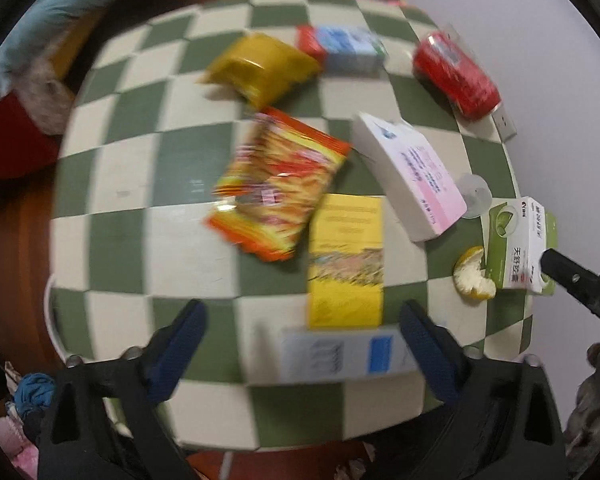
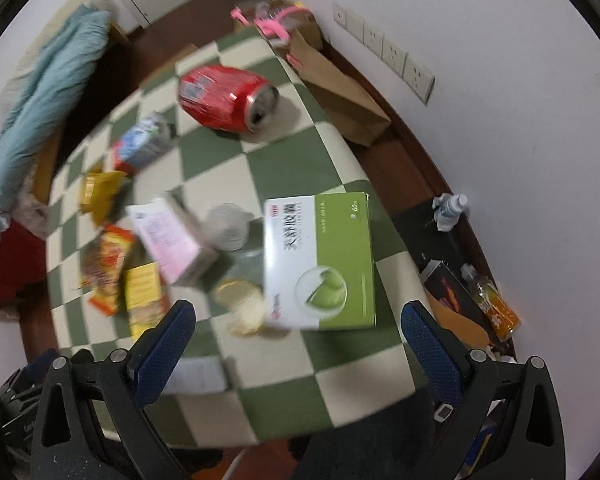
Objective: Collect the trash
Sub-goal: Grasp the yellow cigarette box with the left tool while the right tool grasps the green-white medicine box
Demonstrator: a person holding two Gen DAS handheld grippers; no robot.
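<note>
With both grippers, left gripper (image 1: 302, 326) and right gripper (image 2: 298, 326), spread apart and empty, blur suggests speed: the right could clip the green box (image 2: 320, 260) sideways into the orange peel (image 2: 242, 304) on the table (image 2: 284, 396).

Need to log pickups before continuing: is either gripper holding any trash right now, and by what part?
Nothing is held. The left gripper is open above a white and blue box; the right gripper is open above the green box.
</note>
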